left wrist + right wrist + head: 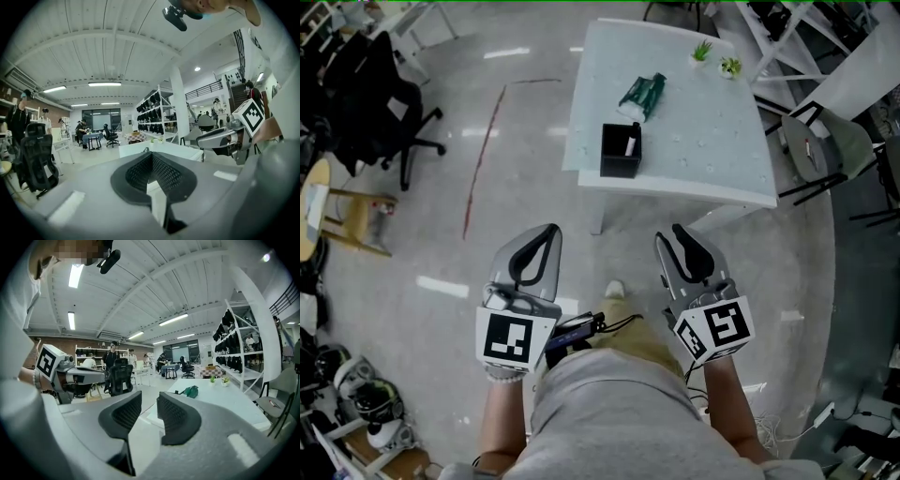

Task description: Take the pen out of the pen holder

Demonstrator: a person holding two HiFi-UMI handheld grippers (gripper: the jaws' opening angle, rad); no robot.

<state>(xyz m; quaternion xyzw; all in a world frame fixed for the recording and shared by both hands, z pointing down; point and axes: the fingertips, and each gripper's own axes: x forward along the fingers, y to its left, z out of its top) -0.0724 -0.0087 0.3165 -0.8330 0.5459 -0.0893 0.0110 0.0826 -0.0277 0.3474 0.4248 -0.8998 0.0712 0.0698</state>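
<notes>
The black square pen holder stands at the near edge of the white table, with a white pen upright in it. Both grippers hover over the floor short of the table, apart from the holder. My left gripper has its jaws together with nothing between them. My right gripper is open, a clear gap showing between its black ribbed pads. In both gripper views the jaws hide the holder.
A green bundle and two small potted plants sit further back on the table. A black office chair and a wooden stool stand at the left, a grey chair at the right.
</notes>
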